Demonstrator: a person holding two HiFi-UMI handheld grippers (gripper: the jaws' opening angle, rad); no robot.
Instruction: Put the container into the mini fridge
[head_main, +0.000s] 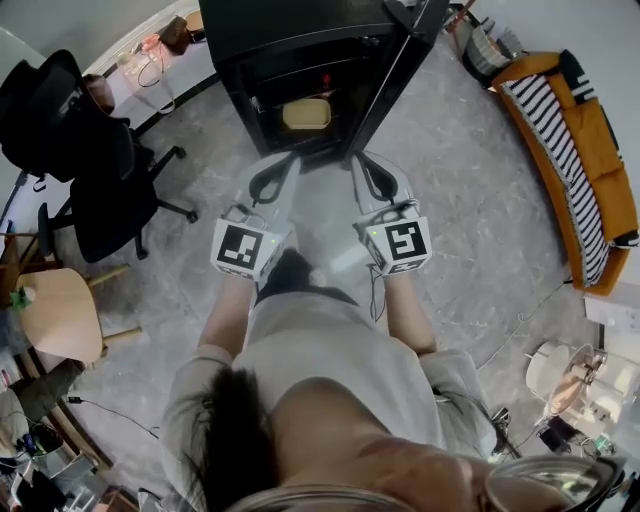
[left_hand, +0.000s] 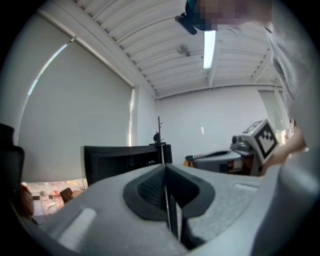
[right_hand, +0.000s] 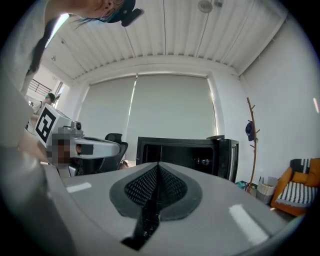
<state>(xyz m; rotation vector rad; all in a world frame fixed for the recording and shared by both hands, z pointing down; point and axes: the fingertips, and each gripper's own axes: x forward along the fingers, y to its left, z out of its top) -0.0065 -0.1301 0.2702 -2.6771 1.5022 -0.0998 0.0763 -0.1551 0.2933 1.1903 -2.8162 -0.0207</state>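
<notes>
Before the open mini fridge, the person holds both forearms stretched forward and roughly parallel, so the left claw and the right claw lie side by side above the grey floor, both aimed at the fridge opening. The left gripper view shows the left claw with its dark ribbed pads pressed together and nothing between them. The right gripper view shows the right claw closed the same way, also empty. Each gripper carries a cube with a black-and-white square marker, one on the left and one on the right. The pale yellow container sits inside the fridge, apart from both claws. The fridge door stands swung out at the right.
</notes>
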